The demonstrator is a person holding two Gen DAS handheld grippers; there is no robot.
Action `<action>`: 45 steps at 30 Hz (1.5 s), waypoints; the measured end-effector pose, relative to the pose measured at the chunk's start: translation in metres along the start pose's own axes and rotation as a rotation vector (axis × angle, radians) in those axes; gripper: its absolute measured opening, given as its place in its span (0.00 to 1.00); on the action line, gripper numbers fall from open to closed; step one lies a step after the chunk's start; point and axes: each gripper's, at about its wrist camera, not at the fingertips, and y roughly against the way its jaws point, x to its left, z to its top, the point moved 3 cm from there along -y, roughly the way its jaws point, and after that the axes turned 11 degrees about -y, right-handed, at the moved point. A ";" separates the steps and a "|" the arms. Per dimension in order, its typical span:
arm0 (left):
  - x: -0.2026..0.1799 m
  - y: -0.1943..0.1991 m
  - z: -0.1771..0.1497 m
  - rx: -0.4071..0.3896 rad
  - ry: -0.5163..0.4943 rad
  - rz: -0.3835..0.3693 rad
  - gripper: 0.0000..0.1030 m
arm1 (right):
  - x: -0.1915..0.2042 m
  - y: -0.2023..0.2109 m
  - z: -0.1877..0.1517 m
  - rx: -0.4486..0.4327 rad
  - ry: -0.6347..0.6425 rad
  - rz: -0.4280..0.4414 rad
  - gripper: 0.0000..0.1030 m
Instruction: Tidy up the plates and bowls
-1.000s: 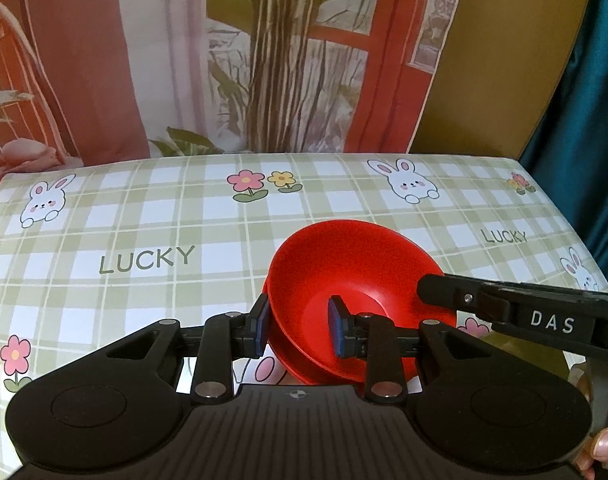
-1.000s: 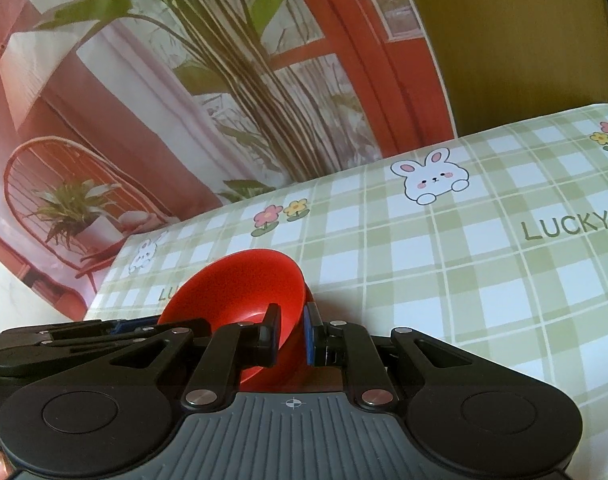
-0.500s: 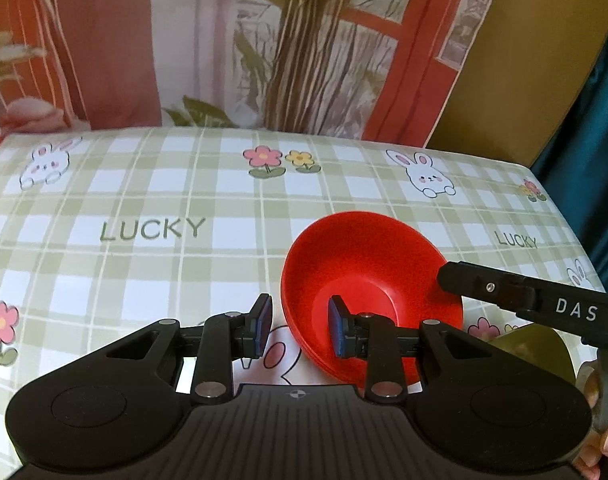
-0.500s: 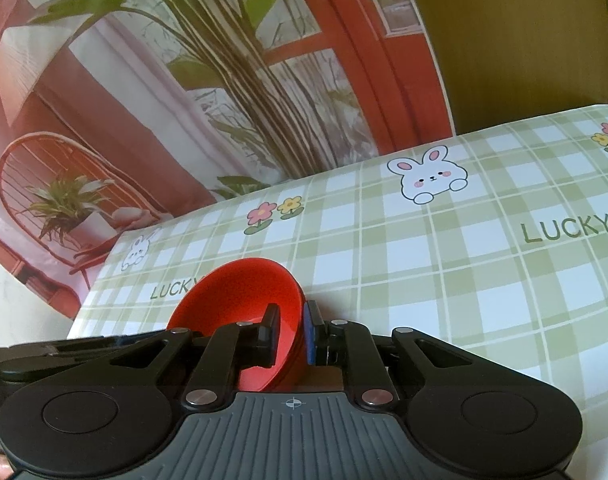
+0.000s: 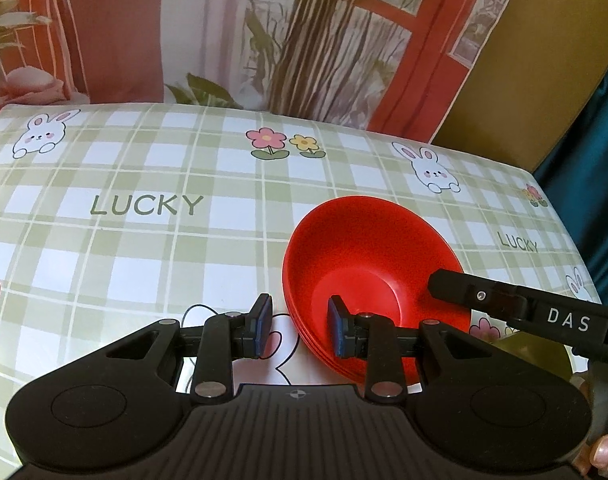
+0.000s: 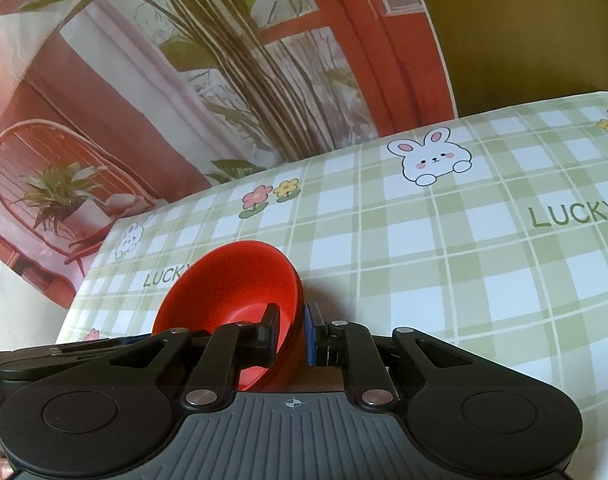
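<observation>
A: Red plastic bowls [image 5: 368,264], round and glossy, are nested in a stack near the near right part of the tabletop [image 5: 143,248], which carries a green-and-white checked cloth printed with rabbits, flowers and the word LUCKY. From the left wrist view several rims show one under another at the stack's near edge.

B: And the right tool [image 6: 291,334]?

A: Its two fingers pinch the right-hand wall of the red bowls [image 6: 239,288], one finger inside the bowl and the blue-padded one on the outside. In the left wrist view the same right tool [image 5: 504,304] reaches in from the right as a black bar marked DAS, its tip at the rim.

B: What about the left tool [image 5: 299,330]?

A: Spread apart. Its right finger sits inside the bowl against the near wall, the left finger stands outside over the cloth, and the rim lies between them without being gripped.

B: Is the stack flat on the tabletop?

A: It looks tilted, the opening turned toward the left, though I cannot tell whether its base touches the cloth.

B: Anything else?

A: A dull olive-yellow rounded thing [image 5: 540,356] lies just behind the right tool's bar, mostly hidden. A printed backdrop [image 6: 183,80] of red window frames and plants hangs behind the tabletop.
</observation>
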 end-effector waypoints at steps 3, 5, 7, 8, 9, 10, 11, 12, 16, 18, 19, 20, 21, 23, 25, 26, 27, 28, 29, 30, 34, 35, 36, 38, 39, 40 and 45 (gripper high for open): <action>0.000 -0.001 -0.001 0.003 0.006 -0.002 0.31 | 0.000 -0.001 0.000 0.004 0.001 -0.001 0.13; 0.000 -0.003 -0.001 0.003 0.009 -0.005 0.30 | 0.000 -0.002 0.000 0.005 0.002 -0.001 0.13; 0.000 -0.003 -0.002 0.001 0.012 -0.006 0.28 | 0.001 -0.002 0.000 0.005 0.002 -0.001 0.13; 0.000 -0.003 -0.002 -0.001 0.013 -0.007 0.26 | 0.001 -0.002 0.000 0.005 0.002 -0.001 0.13; -0.001 -0.003 -0.001 -0.002 0.015 -0.008 0.23 | 0.001 -0.002 0.000 0.004 0.001 -0.001 0.13; -0.001 -0.003 -0.001 -0.004 0.015 -0.011 0.23 | 0.000 -0.002 0.000 0.004 0.001 -0.001 0.13; -0.001 -0.002 -0.001 -0.005 0.014 -0.012 0.23 | 0.001 -0.002 0.000 0.004 0.001 -0.001 0.13; -0.002 -0.002 -0.001 -0.006 0.011 -0.012 0.22 | 0.001 -0.002 0.000 0.004 0.001 -0.002 0.13; -0.002 -0.001 -0.001 -0.010 0.010 -0.009 0.21 | 0.000 -0.001 0.000 0.004 0.000 0.001 0.12; -0.002 0.000 -0.001 -0.012 0.011 -0.007 0.21 | 0.001 -0.001 -0.001 0.005 -0.001 0.003 0.12; -0.002 0.001 -0.001 -0.012 0.011 -0.006 0.21 | 0.002 -0.001 -0.001 0.004 -0.001 0.004 0.12; -0.001 0.002 -0.002 -0.013 0.012 -0.008 0.21 | 0.003 0.000 -0.001 0.003 -0.001 0.004 0.12; -0.001 0.004 -0.002 -0.015 0.014 -0.007 0.21 | 0.003 0.000 0.000 0.001 0.000 0.006 0.12; -0.001 0.008 -0.002 -0.020 0.014 -0.006 0.21 | 0.005 0.002 0.000 -0.004 0.003 0.009 0.12; -0.001 0.012 -0.001 -0.028 0.018 -0.003 0.21 | 0.008 0.005 0.001 -0.010 0.008 0.013 0.12; -0.001 0.015 -0.001 -0.032 0.020 -0.002 0.21 | 0.009 0.006 0.001 -0.013 0.009 0.015 0.12; -0.001 0.017 -0.001 -0.036 0.021 0.000 0.21 | 0.011 0.008 0.002 -0.016 0.012 0.018 0.12; -0.001 0.019 -0.001 -0.041 0.022 0.000 0.21 | 0.012 0.010 0.002 -0.019 0.013 0.020 0.12; 0.000 0.022 -0.001 -0.045 0.023 0.001 0.21 | 0.013 0.011 0.002 -0.021 0.015 0.022 0.12; 0.000 0.024 -0.001 -0.047 0.024 0.001 0.21 | 0.015 0.013 0.002 -0.024 0.018 0.024 0.12; 0.001 0.034 -0.002 -0.060 0.032 0.004 0.21 | 0.022 0.021 0.002 -0.036 0.030 0.034 0.12; 0.000 0.036 -0.002 -0.064 0.033 0.005 0.21 | 0.024 0.022 0.002 -0.039 0.033 0.036 0.12; 0.000 0.039 -0.002 -0.068 0.034 0.006 0.21 | 0.025 0.024 0.001 -0.042 0.037 0.038 0.12; -0.001 0.045 -0.003 -0.076 0.035 0.009 0.21 | 0.029 0.029 0.001 -0.048 0.044 0.042 0.12; -0.001 0.047 -0.003 -0.080 0.036 0.010 0.21 | 0.031 0.031 0.000 -0.051 0.047 0.044 0.12; -0.002 0.051 -0.004 -0.085 0.037 0.012 0.21 | 0.032 0.033 0.000 -0.054 0.050 0.046 0.12; -0.003 0.067 -0.008 -0.105 0.041 0.016 0.21 | 0.040 0.045 -0.003 -0.069 0.067 0.055 0.12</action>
